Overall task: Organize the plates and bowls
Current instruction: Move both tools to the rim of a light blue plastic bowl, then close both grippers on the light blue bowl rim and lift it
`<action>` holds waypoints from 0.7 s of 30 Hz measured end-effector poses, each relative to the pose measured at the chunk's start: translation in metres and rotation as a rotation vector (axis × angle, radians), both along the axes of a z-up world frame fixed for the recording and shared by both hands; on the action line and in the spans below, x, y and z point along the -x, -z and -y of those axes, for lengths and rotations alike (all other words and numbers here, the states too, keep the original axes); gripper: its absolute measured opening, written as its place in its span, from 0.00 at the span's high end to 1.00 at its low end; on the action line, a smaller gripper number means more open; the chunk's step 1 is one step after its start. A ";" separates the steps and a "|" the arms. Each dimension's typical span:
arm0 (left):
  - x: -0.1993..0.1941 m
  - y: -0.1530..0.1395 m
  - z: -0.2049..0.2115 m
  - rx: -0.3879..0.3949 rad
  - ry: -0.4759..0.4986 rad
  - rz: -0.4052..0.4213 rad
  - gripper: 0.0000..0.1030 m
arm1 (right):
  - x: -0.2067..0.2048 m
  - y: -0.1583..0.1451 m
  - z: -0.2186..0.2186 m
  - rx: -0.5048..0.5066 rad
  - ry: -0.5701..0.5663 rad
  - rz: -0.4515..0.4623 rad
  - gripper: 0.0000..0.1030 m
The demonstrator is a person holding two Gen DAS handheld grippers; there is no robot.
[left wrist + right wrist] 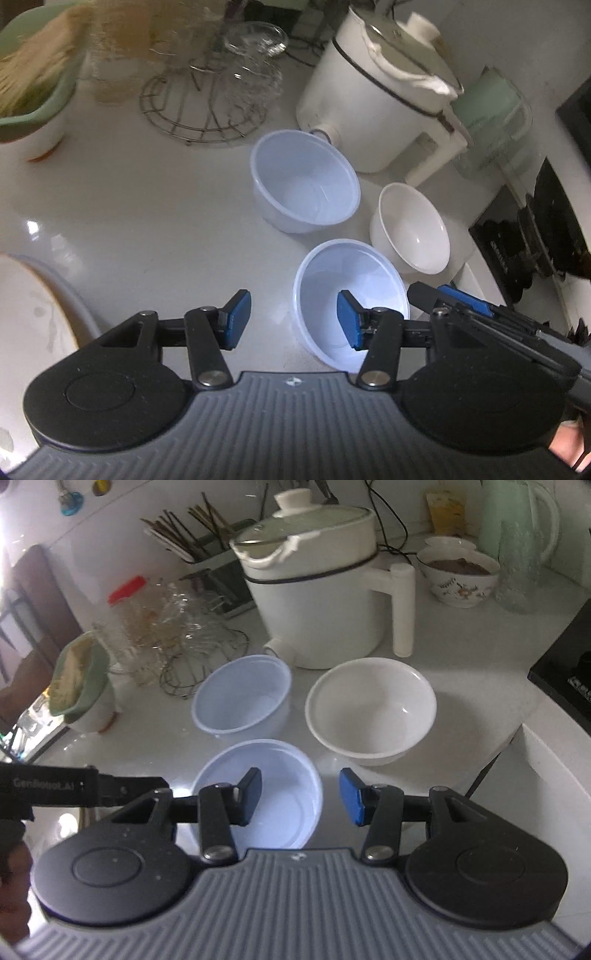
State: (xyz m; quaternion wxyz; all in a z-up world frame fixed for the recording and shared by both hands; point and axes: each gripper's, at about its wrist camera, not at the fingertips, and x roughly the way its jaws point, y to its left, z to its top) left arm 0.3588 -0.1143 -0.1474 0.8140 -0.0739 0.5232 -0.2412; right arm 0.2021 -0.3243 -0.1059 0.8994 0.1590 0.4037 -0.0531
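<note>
Three empty bowls stand on the white counter. The near pale blue plastic bowl (351,295) (266,790) sits just beyond both grippers. The far pale blue bowl (304,181) (242,696) stands behind it. A white ceramic bowl (410,229) (371,710) stands to the right. My left gripper (291,319) is open, its right finger over the near bowl's rim. My right gripper (301,794) is open, its left finger over the same bowl. A plate's edge (33,310) shows at the left in the left wrist view.
A white electric pot (380,96) (317,587) stands behind the bowls. A wire rack with glassware (207,99) (184,638) and a green bowl (33,85) (79,675) are at the left. A patterned bowl (458,576), green kettle (517,520) and black stove (535,236) are at the right.
</note>
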 end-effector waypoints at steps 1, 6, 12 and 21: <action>-0.003 0.002 0.004 -0.007 0.005 -0.003 0.45 | -0.001 0.002 0.003 -0.009 0.007 -0.005 0.52; -0.014 0.008 0.016 -0.028 0.020 -0.024 0.45 | -0.009 0.015 0.013 -0.047 0.013 -0.040 0.52; -0.017 0.018 0.028 -0.041 0.037 -0.027 0.54 | -0.013 0.025 0.013 -0.051 -0.007 -0.053 0.60; -0.017 0.029 0.031 -0.029 0.044 -0.061 0.74 | -0.015 0.038 0.015 -0.083 -0.036 -0.085 0.89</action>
